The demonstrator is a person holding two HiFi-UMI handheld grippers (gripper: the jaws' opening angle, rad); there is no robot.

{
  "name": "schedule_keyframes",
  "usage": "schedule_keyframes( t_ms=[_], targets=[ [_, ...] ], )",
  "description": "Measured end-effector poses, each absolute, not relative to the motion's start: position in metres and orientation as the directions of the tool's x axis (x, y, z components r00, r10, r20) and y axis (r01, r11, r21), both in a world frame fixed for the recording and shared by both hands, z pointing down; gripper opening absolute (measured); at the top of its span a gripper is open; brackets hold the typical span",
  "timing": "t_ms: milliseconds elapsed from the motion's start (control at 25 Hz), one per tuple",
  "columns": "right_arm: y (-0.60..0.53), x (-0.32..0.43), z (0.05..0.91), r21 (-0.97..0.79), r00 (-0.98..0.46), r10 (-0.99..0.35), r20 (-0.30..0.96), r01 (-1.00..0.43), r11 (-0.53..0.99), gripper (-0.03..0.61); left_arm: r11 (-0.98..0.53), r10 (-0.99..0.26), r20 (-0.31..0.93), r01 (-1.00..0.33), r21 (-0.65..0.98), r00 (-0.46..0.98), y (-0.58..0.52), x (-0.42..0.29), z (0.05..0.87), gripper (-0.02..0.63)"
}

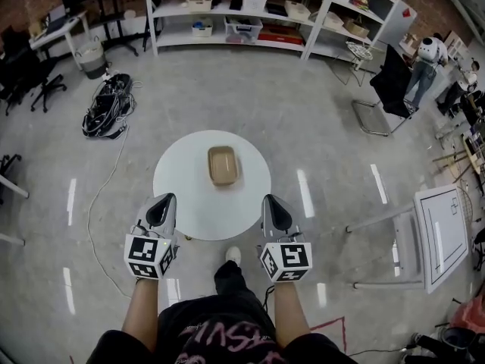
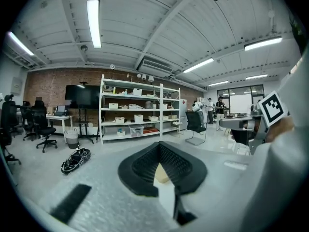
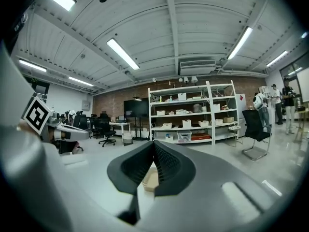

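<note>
Hovering side by side over the near edge of the round white tabletop (image 1: pixel 182 184), the left claw (image 1: pixel 163 201) and the right claw (image 1: pixel 273 201) are both empty. In each gripper view the two black ribbed jaws meet at their tips, and only a narrow wedge of daylight is left below the meeting point. Nothing is caught in either wedge. Through it shows part of the tan tray (image 1: pixel 223 165), which lies beyond the jaws rather than between them.

The tray sits alone near the middle of the tabletop, ahead of both claws and roughly midway between them, apart from each. It looks shallow and bare inside.

As a judgement, this is a poised stage with no contact made. Any grip on the tray would call first for the jaws to part, then for a reach forward and down to a rim.

Little writing can be read. The marker cubes (image 1: pixel 148 255) carry black-and-white square patterns and no words. The reddish print on the dark shirt (image 1: pixel 220 340) is cut off and unreadable. The tray shows no label, and the bins on the shelves (image 1: pixel 250 21) are too small to read.
</note>
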State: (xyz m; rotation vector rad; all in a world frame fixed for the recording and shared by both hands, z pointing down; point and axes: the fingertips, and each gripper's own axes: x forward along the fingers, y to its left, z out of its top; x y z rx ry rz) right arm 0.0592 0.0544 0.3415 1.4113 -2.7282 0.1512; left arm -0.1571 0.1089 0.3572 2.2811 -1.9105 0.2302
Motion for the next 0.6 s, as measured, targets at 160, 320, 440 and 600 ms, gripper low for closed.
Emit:
schedule_keyframes(
  t_ms=[160, 320, 440, 600],
  targets=[
    [0.018, 0.06, 0.355, -0.07, -0.587, -0.8, 0.123, -0.809, 0.583, 0.009, -0.159, -0.957, 0.24, -0.987, 0.028, 0.161, 0.075, -0.155, 0.37, 0.003],
    [-0.019, 0.061, 0.373, -0.086, -0.6, -0.788, 0.136, -0.8, 0.594, 0.009, -0.146, -0.953, 0.264, -0.989, 0.03, 0.149, 0.042, -0.153, 0.388, 0.003],
    [-0.045, 0.061, 0.38, -0.096, -0.612, -0.777, 0.146, -0.79, 0.605, 0.009, -0.137, -0.95, 0.28, -0.99, 0.03, 0.139, 0.019, -0.15, 0.393, 0.003],
    [-0.079, 0.061, 0.385, -0.107, -0.626, -0.764, 0.153, -0.779, 0.617, 0.009, -0.125, -0.947, 0.297, -0.992, 0.017, 0.124, -0.012, -0.147, 0.397, 0.003]
  ],
)
